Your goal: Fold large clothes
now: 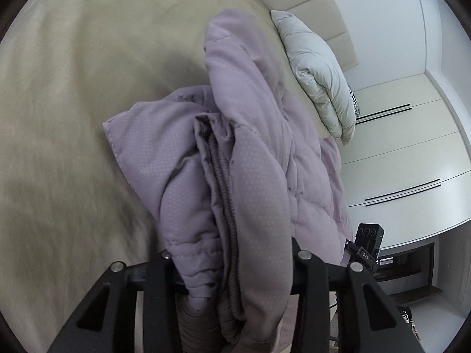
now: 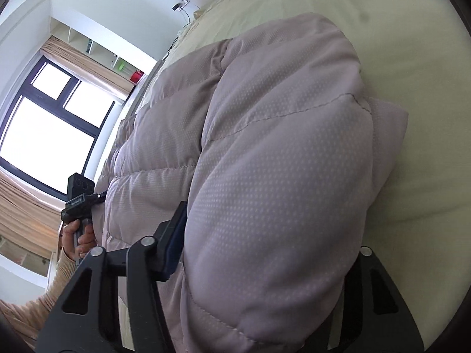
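Note:
A lilac quilted puffer jacket is lifted above the beige bed. My left gripper is shut on its bunched edge by the zipper, with fabric spilling over both fingers. In the right wrist view the jacket fills the middle. My right gripper is shut on a thick padded fold of it; the left finger shows, the right finger is mostly hidden behind the fabric. The right gripper's body shows in the left wrist view, and the left gripper's body shows in the right wrist view.
A folded pale grey puffer garment lies on the bed by the padded headboard. White wardrobe doors stand beyond the bed. In the right wrist view a window with curtains is on the left and the bed sheet on the right.

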Tool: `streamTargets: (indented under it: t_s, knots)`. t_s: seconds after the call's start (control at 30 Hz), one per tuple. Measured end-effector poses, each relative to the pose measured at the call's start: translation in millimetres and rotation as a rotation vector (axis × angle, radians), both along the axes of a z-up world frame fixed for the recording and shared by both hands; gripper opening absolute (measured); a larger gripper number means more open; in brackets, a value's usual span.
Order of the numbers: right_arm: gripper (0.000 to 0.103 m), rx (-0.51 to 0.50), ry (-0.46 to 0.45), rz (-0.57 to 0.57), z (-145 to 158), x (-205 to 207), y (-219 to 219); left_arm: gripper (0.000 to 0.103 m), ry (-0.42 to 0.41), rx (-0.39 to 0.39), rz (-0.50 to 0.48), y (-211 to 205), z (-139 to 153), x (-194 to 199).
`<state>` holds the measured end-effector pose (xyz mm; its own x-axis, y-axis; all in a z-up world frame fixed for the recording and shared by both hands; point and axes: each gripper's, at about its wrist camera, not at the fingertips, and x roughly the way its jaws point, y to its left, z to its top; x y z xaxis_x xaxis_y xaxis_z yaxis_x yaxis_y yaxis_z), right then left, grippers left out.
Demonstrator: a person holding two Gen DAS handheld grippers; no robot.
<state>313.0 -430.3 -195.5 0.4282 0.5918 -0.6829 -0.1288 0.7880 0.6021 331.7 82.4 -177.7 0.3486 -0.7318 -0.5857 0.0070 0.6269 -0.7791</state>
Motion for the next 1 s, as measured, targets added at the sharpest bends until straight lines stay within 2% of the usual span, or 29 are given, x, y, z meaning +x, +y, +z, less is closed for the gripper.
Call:
streamTargets:
  t_s: [0.07,0.13,0.27,0.4,0.5,0.53,0.57,0.6,0.63,0.67,0.7,0.77,0.9,1.0]
  knots:
    - [0.044,-0.024,-0.026,-0.002,15.6,-19.0,10.7,0.040,-0.014,-0.005,0.000,6.1,9.2,-17.0]
    - [0.042,-0.014,-0.060,0.002,32.9,-43.6,20.1,0.039,-0.038,-0.001,-0.012,12.0,21.2,-39.6]
    - [0.041,0.049,-0.119,0.024,60.3,-97.6,41.9,0.039,-0.083,-0.027,-0.015,37.4,45.0,-94.5]
    - [0.041,0.098,-0.162,0.050,70.5,-142.3,66.2,0.040,-0.115,-0.047,-0.013,64.7,55.9,-139.2]
    - [0.041,0.123,-0.130,0.034,48.5,-155.1,83.8,0.042,-0.074,-0.055,-0.008,77.2,32.0,-146.5]
    - [0.041,0.133,-0.083,0.009,30.1,-152.5,86.5,0.043,-0.024,-0.062,0.009,81.8,13.1,-144.3]
    - [0.042,0.133,-0.027,-0.028,8.5,-149.2,87.5,0.050,0.023,-0.070,0.026,84.3,-5.3,-142.6]
    - [0.047,0.140,0.020,-0.078,-15.0,-148.3,80.8,0.053,0.043,-0.118,0.030,86.7,-21.8,-141.8]
    - [0.055,0.207,0.039,-0.119,-36.2,-149.6,72.6,0.053,0.042,-0.178,0.032,90.9,-31.2,-143.5]
    - [0.055,0.294,0.033,-0.146,-50.9,-152.0,66.0,0.054,0.035,-0.192,0.040,91.4,-33.4,-144.1]
    - [0.055,0.330,0.014,-0.163,-56.3,-156.1,62.7,0.055,0.023,-0.172,0.046,89.4,-31.0,-145.6]
    - [0.056,0.319,0.004,-0.188,-53.1,-160.0,65.0,0.056,0.014,-0.136,0.050,86.8,-25.8,-149.7]
    - [0.060,0.314,0.037,-0.230,-42.4,-165.4,64.3,0.058,0.036,-0.180,0.072,89.1,-26.6,-150.6]
    - [0.061,0.340,0.030,-0.309,-42.1,-176.8,53.5,0.059,0.032,-0.201,0.111,106.1,-25.8,-172.0]
